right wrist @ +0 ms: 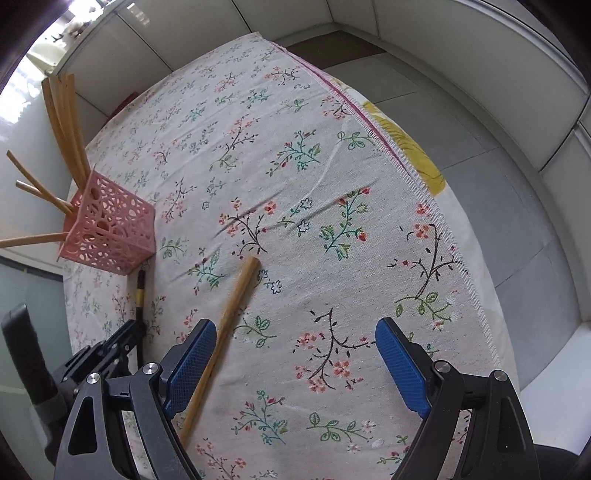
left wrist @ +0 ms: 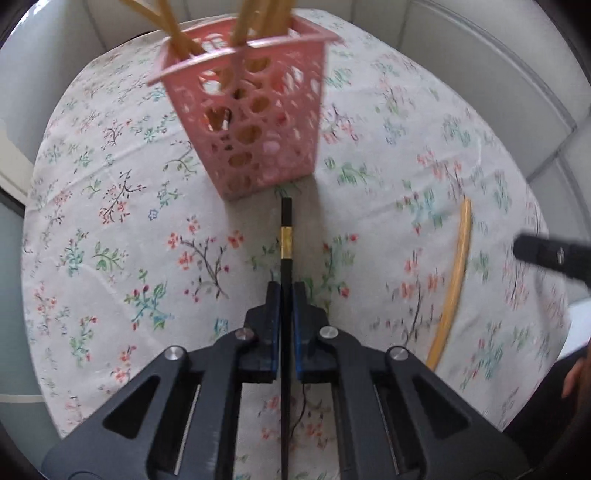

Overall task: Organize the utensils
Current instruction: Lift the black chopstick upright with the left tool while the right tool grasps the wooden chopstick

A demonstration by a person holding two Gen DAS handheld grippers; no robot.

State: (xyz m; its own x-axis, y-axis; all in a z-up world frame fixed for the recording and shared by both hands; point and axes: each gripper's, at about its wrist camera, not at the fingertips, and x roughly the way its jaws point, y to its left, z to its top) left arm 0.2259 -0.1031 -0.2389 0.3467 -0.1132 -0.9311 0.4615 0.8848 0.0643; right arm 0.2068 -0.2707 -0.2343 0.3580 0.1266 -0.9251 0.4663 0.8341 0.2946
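Floral-printed cloth covers the table (right wrist: 332,155), where a pink perforated plastic basket (left wrist: 255,122) stands holding wooden chopsticks (right wrist: 62,110). Left gripper (left wrist: 284,291) jaws are clenched on a black chopstick with a gold band (left wrist: 286,236), just short of the basket. Right gripper (right wrist: 295,354) jaws gape wide, a loose wooden chopstick (right wrist: 225,332) lying beside one blue pad.

basket (left wrist: 255,122): on tablecloth (left wrist: 110,229), chopsticks (left wrist: 255,22) standing in it
dark chopstick (left wrist: 286,229): before basket
wooden chopstick (right wrist: 225,332): on tablecloth, right of dark chopstick
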